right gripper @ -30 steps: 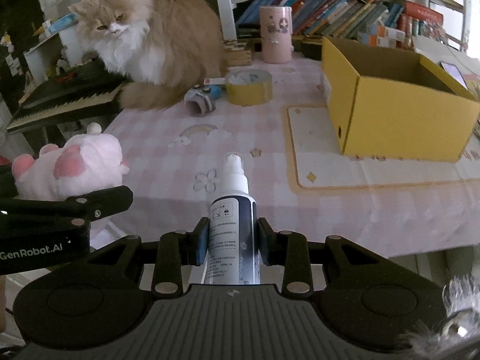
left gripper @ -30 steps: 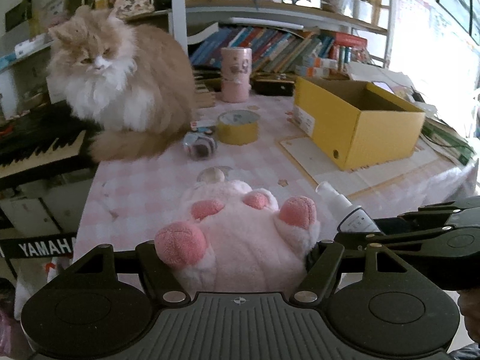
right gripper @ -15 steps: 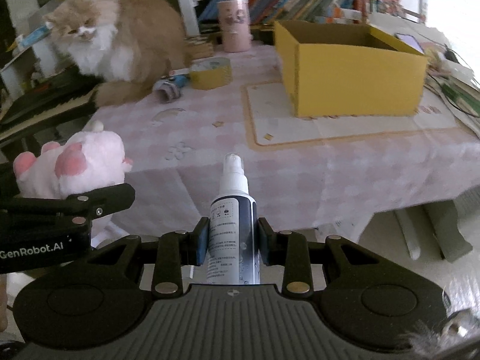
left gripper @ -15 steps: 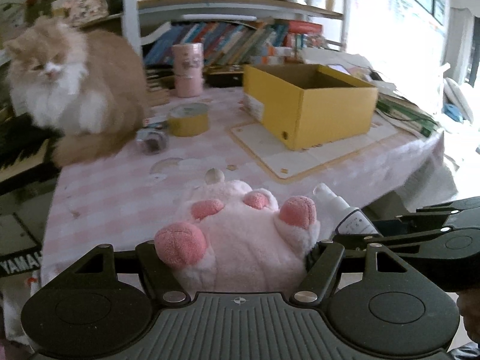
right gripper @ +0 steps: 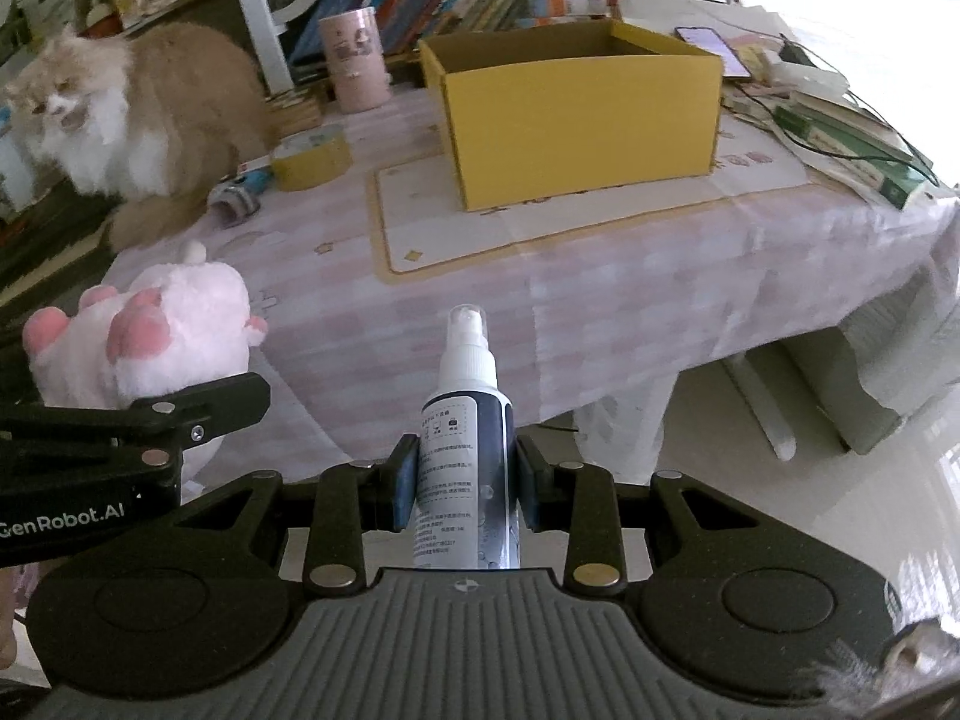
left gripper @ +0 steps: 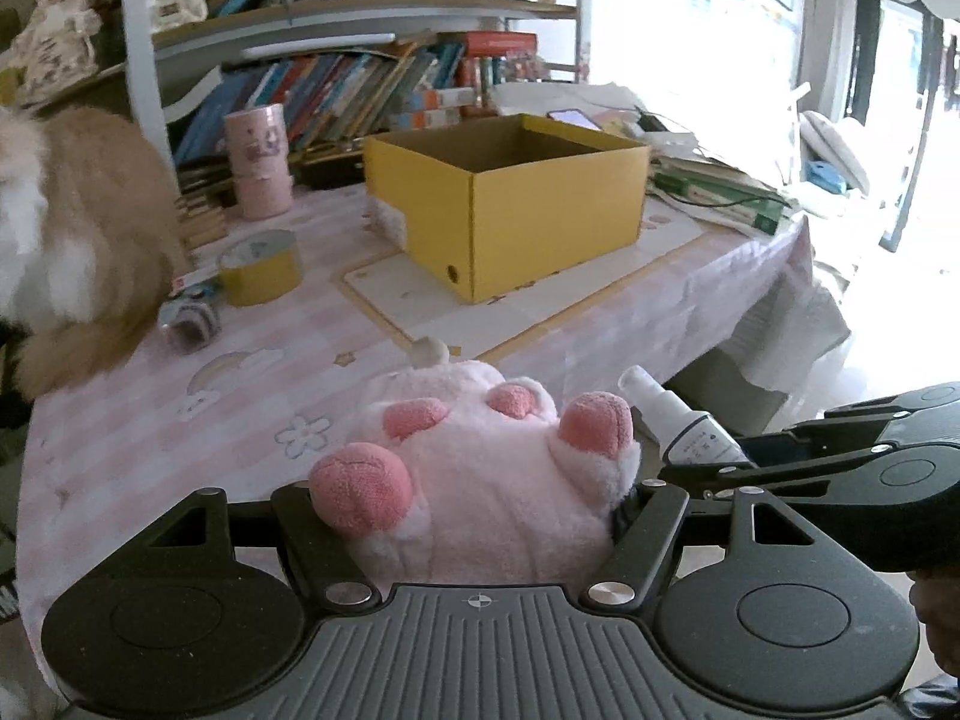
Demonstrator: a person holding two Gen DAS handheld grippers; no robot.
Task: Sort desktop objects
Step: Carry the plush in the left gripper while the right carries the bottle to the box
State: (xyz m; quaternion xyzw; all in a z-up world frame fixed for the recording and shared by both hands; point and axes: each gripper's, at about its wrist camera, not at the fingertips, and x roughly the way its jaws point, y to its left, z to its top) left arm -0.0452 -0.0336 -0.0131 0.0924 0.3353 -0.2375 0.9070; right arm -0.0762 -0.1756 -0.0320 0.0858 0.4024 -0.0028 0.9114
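While clamped, spray bottle between tool fingers.

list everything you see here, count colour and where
plush toy: 1, pink, held in left tool
spray bottle: 1, white and dark, held in right tool
box: 1, yellow, open, on a mat on the table
tape roll: 1, yellow, on the table beside the cat
cup: 1, pink, back of table
cat: 1, orange and white, sitting on the table's left side
books: many, mixed colours, shelf behind table
phone: 1, behind box
table: 1, pink checked cloth
left tool: 1, black, shut on plush toy
right tool: 1, black, shut on spray bottle
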